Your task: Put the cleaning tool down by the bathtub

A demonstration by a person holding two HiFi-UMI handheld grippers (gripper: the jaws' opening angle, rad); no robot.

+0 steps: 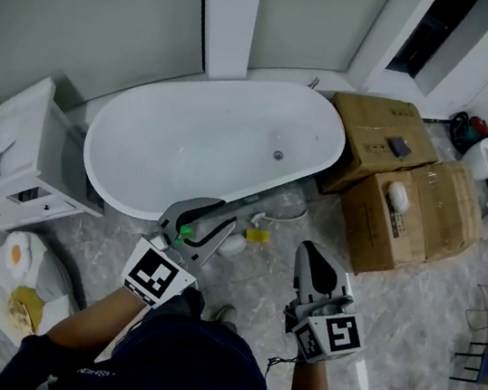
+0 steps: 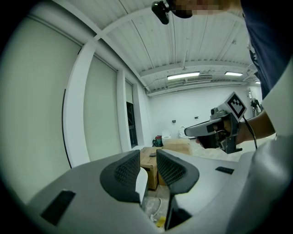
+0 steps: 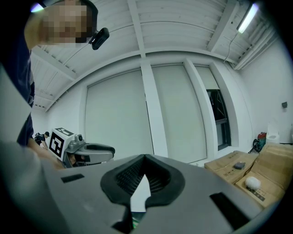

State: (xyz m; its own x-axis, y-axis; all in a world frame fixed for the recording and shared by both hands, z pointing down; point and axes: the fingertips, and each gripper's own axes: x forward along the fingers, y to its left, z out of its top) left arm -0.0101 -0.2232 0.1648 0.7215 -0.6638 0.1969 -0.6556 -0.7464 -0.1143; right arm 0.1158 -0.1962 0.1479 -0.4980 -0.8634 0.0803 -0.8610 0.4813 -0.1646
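The white bathtub (image 1: 198, 136) stands across the middle of the head view. On the grey floor by its near side lies a small white cleaning tool (image 1: 234, 244) with a yellow part (image 1: 258, 235) beside it. My left gripper (image 1: 222, 218) hovers just left of it, jaws apart with nothing between the pads. In the left gripper view (image 2: 148, 153) the white and yellow tool (image 2: 158, 215) shows on the floor below the gap. My right gripper (image 1: 311, 248) hangs to the tool's right, apart from it; its jaws (image 3: 145, 156) meet at the tips and hold nothing.
Two cardboard boxes (image 1: 386, 139) (image 1: 415, 217) stand right of the tub, small items on top. A white sink cabinet (image 1: 12, 153) is at the left, a white and yellow object (image 1: 24, 279) on the floor in front of it. A white pillar (image 1: 229, 13) rises behind the tub.
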